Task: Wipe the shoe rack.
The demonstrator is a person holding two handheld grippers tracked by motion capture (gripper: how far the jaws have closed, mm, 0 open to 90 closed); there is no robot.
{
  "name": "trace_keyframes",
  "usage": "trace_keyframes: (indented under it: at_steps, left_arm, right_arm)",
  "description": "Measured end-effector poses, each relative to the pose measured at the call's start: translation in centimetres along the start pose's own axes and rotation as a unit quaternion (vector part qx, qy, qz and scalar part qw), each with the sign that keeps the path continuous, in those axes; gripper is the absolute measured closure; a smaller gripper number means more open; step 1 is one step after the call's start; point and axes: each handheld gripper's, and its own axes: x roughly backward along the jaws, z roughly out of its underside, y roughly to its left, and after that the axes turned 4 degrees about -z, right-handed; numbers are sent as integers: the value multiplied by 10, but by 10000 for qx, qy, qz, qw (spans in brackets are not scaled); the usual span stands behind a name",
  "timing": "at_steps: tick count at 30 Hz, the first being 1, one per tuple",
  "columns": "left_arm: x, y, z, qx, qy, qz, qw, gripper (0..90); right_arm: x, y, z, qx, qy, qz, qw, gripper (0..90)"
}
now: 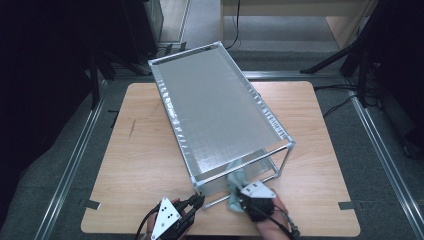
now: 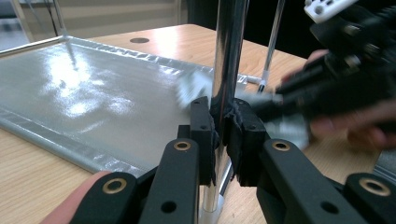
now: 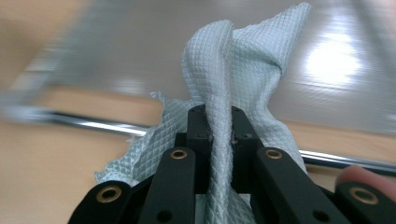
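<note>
Dark floor rings our wooden desk (image 1: 150, 165). Our left gripper (image 2: 219, 126) clamps the rack's post (image 2: 229, 56); our right gripper (image 3: 219, 135) pinches the cloth (image 3: 243, 70) at the rack's near end. Wiping hard could snag cloth or tip the rack (image 1: 215, 105).

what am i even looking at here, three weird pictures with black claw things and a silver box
A person sits at a wooden table and holds a hand-worked tool with two black jaws in each hand. The high view looks down from above the person. The other two pictures come from small cameras riding on each tool, looking along its jaws.

On the table stands a two-level rack of shiny metal tubes with silvery sheets as shelves.

The left gripper is shut on the rack's upright corner post, as if to steady it. The right gripper is shut on a pale blue-green waffle-weave cloth, at the near edge of the lower shelf. It looks like shelf wiping, though that is my guess.
</note>
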Motion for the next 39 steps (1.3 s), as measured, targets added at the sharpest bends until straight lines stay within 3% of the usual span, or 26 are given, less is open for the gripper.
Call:
trace_keyframes:
  at_steps: [3, 5, 6, 8, 10, 14, 16, 19, 22, 25, 26, 28, 30, 33, 35, 36, 39]
  left_arm:
    - [0, 0, 0, -7, 0, -1, 10000, 819]
    - [0, 0, 0, -21, 1, 6, 10000, 820]
    - [0, 1, 0, -40, 4, 14, 10000, 819]
    - [0, 1, 0, -73, 11, 26, 10000, 820]
    - [0, 1, 0, -83, 16, 33, 10000, 820]
    - [0, 1, -1, -91, 18, 33, 10000, 820]
    - [0, 2, -1, -97, 20, 38, 9999, 820]
    - [0, 2, -1, -91, 25, 38, 9999, 819]
    - [-1, 1, -1, -64, 20, 43, 10000, 819]
    - [-1, 2, -1, -21, 35, 70, 10000, 819]
    - [-1, 2, -1, -21, 34, 64, 10000, 818]
    - [-1, 2, -1, -1, 45, 74, 10000, 818]
    - [-2, 2, -2, 31, 60, 93, 9999, 818]
    - [-2, 3, -2, 43, 76, 111, 9999, 817]
    - [-2, 2, -2, 12, 80, 105, 9999, 817]
    - [-2, 2, -2, 6, 80, 106, 9999, 817]
    - [-2, 3, -2, -17, 71, 112, 9999, 817]
  right_arm:
    - [-7, 29, -1, 317, 7, -355, 9989, 827]
    - [-8, 36, -3, 487, 73, -327, 9983, 828]
    - [-8, 35, -3, 455, 100, -382, 9982, 828]
    - [-7, 25, -3, 315, 132, -509, 9981, 830]
    - [-4, 13, -2, 264, 172, -439, 9985, 829]
    - [5, -17, 2, 154, 163, 74, 9997, 827]
    - [10, -38, 5, -37, 147, 337, 9993, 826]
    - [18, -67, 10, -444, 112, 801, 9957, 820]
    - [20, -76, 13, -678, 104, 1059, 9920, 817]
    - [15, -62, 11, -590, 185, 1305, 9895, 826]
    - [14, -56, 10, -531, 177, 1252, 9905, 826]
    - [11, -43, 8, -484, 153, 798, 9955, 824]
    - [6, -24, 7, -272, 162, 542, 9980, 823]
    - [-2, 9, 4, 44, 163, 17, 9999, 822]
    - [-7, 30, 3, 257, 148, -353, 9989, 818]
    - [-10, 42, 3, 432, 130, -431, 9981, 817]
    - [-12, 52, 1, 630, 133, -353, 9973, 818]
